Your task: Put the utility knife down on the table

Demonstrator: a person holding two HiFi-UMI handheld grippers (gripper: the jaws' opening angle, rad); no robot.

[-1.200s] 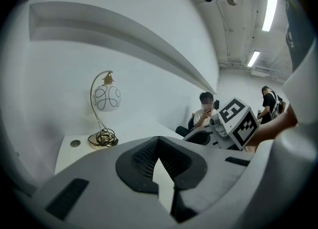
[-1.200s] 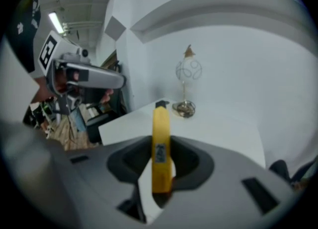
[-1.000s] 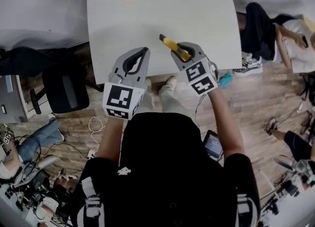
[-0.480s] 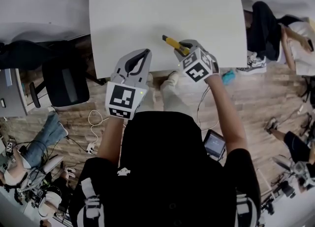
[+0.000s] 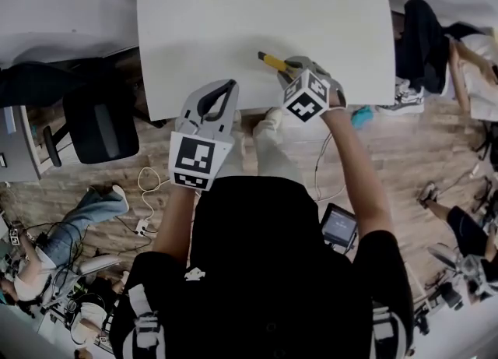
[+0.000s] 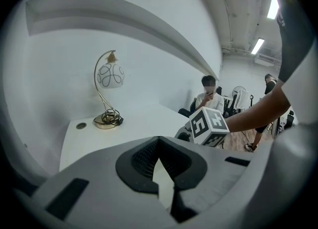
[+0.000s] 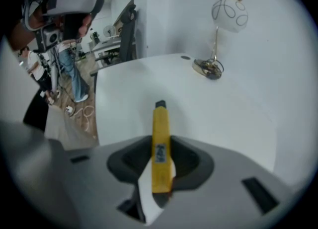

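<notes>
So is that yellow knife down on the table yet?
Not yet: the utility knife is clamped between the right gripper's fingers, jutting out over the table.

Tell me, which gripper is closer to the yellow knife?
The right. The right gripper is shut on the yellow utility knife, which points out over the white table. The left gripper, shut and empty, sits off to the knife's left by the table's near edge.

Your utility knife [image 7: 160, 146] is yellow with a black tip. Your left hand-held gripper [image 5: 221, 86] and right hand-held gripper [image 5: 289, 70] are grey with black pads and black-and-white square-patterned cubes. The surface [image 5: 233, 22] is white. The lamp [image 6: 109, 75] has a white globe with dark loops.
</notes>
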